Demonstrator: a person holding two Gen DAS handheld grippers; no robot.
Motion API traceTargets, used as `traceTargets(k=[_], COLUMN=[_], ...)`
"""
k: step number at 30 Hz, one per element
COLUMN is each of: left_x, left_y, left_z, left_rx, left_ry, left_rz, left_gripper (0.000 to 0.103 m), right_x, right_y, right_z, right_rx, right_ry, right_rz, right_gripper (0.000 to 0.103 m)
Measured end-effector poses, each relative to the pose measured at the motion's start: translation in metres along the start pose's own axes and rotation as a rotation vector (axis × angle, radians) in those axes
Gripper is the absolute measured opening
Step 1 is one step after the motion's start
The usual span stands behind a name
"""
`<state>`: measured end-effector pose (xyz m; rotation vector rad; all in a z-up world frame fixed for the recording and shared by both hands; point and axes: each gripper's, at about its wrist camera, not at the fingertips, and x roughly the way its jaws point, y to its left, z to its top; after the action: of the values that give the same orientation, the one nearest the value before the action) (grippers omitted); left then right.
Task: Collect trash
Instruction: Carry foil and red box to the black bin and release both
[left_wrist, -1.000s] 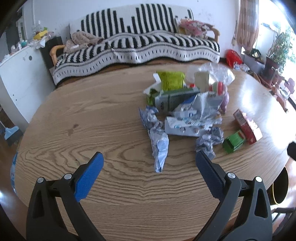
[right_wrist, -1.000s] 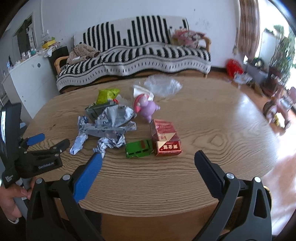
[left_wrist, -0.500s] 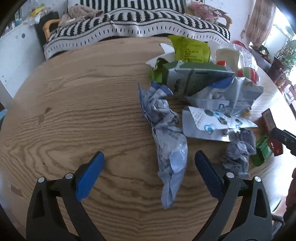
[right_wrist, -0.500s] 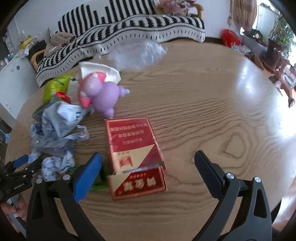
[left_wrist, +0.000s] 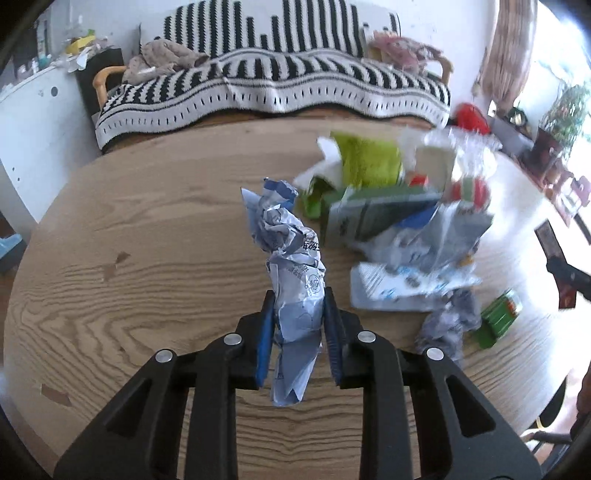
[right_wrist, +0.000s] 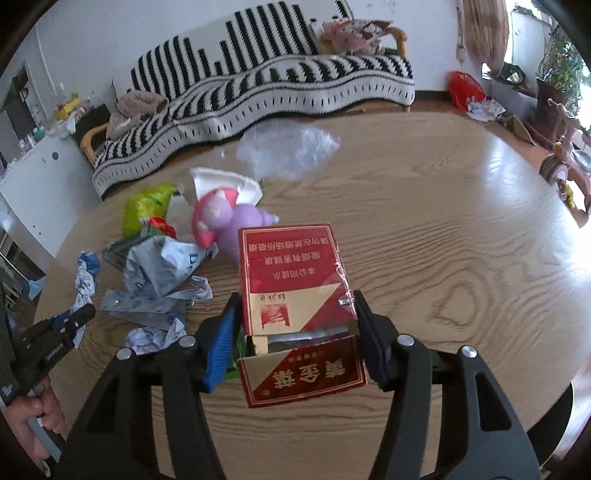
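The crumpled wrapper (left_wrist: 295, 295) is clamped between the closing left gripper (left_wrist: 298, 325) fingers, its long axis toward 12 o'clock on the desk (left_wrist: 147, 221). The red carton (right_wrist: 295, 291) is bracketed lengthwise by the closing right gripper (right_wrist: 295, 328).

Both claws closing since before: left (left_wrist: 298, 320) around wrapper (left_wrist: 295, 280), right (right_wrist: 295, 325) around red box (right_wrist: 295, 284).

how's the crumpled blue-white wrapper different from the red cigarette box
The crumpled blue-and-white plastic wrapper is soft, twisted and shapeless; the red cardboard cigarette box is rigid and rectangular. The wrapper is a long narrow strip; the box is broad and flat, its lid flipped open. The wrapper sits between the closing left hand-held gripper; the box between the closing right hand-held gripper. Both lie on the wooden table.
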<state>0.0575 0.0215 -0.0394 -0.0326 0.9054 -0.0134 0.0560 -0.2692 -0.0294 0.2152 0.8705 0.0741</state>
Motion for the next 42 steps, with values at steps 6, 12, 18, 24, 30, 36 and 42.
traceTargets(k=[6, 12, 18, 24, 30, 36, 42], left_x=[-0.035, -0.072, -0.084, -0.056, -0.005, 0.01, 0.014], left_y=[-0.05, -0.17, -0.336, -0.48, -0.557, -0.579, -0.584], left_z=[0.008, -0.008, -0.067, -0.161, -0.221, -0.244, -0.243], left_rx=[0.071, 0.26, 0.471, 0.626, 0.678, 0.675, 0.64], left_ry=[-0.111, -0.176, -0.105, 0.068, 0.218, 0.261, 0.255], left_rz=[-0.051, -0.237, -0.491, -0.667, -0.713, -0.734, -0.726], left_gripper=[0.024, 0.024, 0.024, 0.024, 0.024, 0.025, 0.063], right_x=[-0.073, -0.146, -0.193, -0.217, -0.214, -0.202, -0.197], right_y=[-0.068, -0.175, -0.276, -0.345, -0.39, -0.407, -0.417], right_z=[-0.016, -0.058, -0.117, -0.162, -0.201, -0.219, -0.22], right_rx=[0.071, 0.205, 0.354, 0.474, 0.563, 0.621, 0.66], right_ry=[-0.093, -0.155, -0.143, -0.116, -0.049, -0.004, -0.007], right_rz=[-0.07, -0.213, -0.326, -0.375, -0.392, -0.393, -0.394], right_gripper=[0.058, 0.058, 0.058, 0.058, 0.058, 0.058, 0.059])
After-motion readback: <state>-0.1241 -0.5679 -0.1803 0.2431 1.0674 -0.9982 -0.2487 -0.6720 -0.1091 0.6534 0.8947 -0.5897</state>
